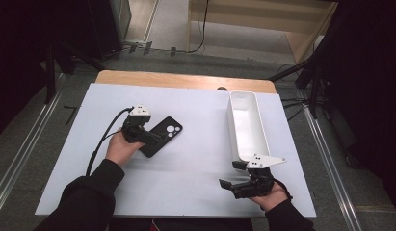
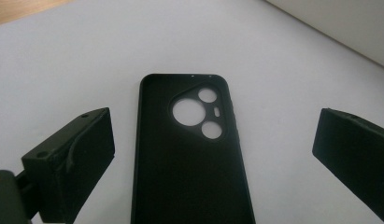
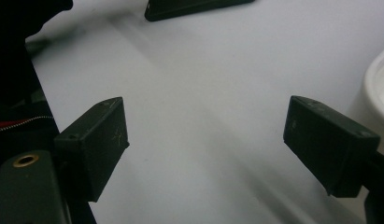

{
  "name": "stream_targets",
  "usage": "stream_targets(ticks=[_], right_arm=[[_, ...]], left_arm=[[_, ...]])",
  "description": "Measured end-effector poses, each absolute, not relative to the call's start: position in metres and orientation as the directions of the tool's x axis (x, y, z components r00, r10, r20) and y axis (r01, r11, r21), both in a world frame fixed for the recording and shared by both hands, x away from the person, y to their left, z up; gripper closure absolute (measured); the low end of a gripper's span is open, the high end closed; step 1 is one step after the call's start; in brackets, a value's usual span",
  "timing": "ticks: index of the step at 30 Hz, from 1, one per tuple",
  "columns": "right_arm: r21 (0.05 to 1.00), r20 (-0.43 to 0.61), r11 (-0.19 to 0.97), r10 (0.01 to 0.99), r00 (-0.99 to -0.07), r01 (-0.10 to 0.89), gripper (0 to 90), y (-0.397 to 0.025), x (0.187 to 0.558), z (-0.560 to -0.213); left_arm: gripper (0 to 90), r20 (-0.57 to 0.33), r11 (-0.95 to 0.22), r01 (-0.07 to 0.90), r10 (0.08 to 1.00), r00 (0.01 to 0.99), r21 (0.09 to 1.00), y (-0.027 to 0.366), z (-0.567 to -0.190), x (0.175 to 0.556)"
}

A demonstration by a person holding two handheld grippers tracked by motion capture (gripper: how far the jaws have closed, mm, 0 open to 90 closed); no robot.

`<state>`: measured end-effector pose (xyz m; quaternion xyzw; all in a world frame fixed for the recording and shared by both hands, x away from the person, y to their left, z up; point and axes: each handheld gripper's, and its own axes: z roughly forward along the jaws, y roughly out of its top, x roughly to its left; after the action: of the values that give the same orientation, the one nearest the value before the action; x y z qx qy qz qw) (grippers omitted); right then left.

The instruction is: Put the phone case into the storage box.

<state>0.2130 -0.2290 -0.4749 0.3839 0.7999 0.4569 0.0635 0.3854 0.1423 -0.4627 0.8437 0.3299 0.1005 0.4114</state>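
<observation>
A black phone case lies flat on the white table cover, inside facing up, its camera cutouts toward the far right. In the left gripper view the phone case runs up between the two jaws, which stand wide apart on either side without touching it. My left gripper is open over the case's near end. My right gripper hovers open near the front right of the table, beside the near end of a white bin. Nothing lies between the right gripper's jaws.
The long white bin looks empty and runs front to back on the right side of the white cover. A strip of wooden tabletop shows at the far edge. The left gripper's cable trails toward the left.
</observation>
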Motion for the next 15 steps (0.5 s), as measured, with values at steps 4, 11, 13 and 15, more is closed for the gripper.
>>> stream_targets(ticks=[4,11,13,15], right_arm=[[0.779,0.249,0.288,0.673,-0.697,0.556,12.4,-0.229,0.213,-0.475],[0.78,0.249,0.29,0.67,-0.7,0.555,12.4,-0.229,0.213,-0.475],[0.78,0.248,0.29,0.672,-0.698,0.555,12.3,-0.229,0.213,-0.475],[0.779,0.248,0.289,0.672,-0.698,0.556,12.3,-0.229,0.213,-0.475]], left_arm=[[0.0,-0.104,-0.452,0.484,0.642,0.76,0.749,0.141,-0.467,0.385],[0.0,-0.092,-0.45,0.483,0.653,0.752,0.751,0.141,-0.475,0.385],[0.0,-0.09,-0.451,0.485,0.656,0.749,0.749,0.141,-0.477,0.385],[0.0,-0.076,-0.461,0.477,0.655,0.752,0.748,0.14,-0.48,0.385]])
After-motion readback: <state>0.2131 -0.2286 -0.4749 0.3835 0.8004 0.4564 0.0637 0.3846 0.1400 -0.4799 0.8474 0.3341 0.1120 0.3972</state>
